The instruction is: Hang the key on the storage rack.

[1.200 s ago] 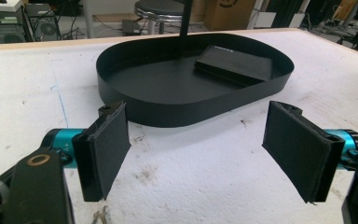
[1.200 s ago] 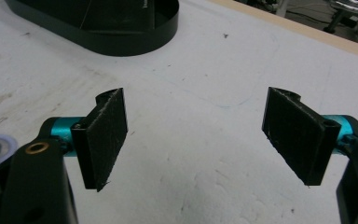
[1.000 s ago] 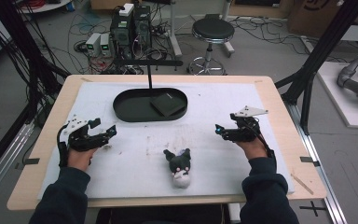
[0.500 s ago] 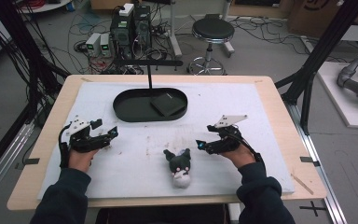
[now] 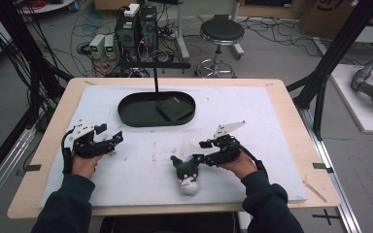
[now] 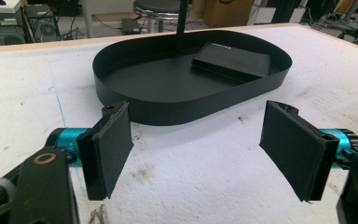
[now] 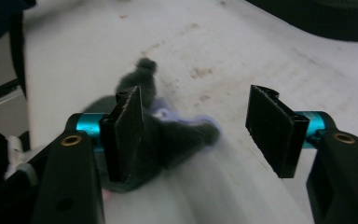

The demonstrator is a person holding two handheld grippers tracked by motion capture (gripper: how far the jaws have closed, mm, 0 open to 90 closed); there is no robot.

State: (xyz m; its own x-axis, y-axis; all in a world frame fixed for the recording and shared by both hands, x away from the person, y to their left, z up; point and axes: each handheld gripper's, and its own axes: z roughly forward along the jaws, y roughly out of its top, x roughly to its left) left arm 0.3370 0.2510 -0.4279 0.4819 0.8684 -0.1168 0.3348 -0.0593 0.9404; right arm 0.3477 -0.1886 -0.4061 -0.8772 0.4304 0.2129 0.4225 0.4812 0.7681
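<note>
White foam sheeting point(image 5: 141, 165) covers the table and carries everything you work with. Your left gripper point(image 5: 112, 138) rests near the left edge, jaws spread wide with nothing between them; in the left gripper view point(image 6: 196, 149) they face the black oval tray point(image 6: 121, 95), which sits toward the far edge and holds a flat black box point(image 6: 230, 59). The plush toy point(image 5: 186, 172) lies near the front edge, about midway along it. Your right gripper point(image 5: 197, 158) sits just beside the toy on its right, jaws wide apart and gripping nothing; in the right gripper view point(image 7: 196, 116) the toy point(image 7: 168, 135) lies against the inner face of one pad, though blur prevents confirming contact.

Probable faults: closing from this offset position may pinch only an ear or limb, so the toy dangles or slips. Pushing forward without centring may shove the soft body across the foam toward the front edge.
</note>
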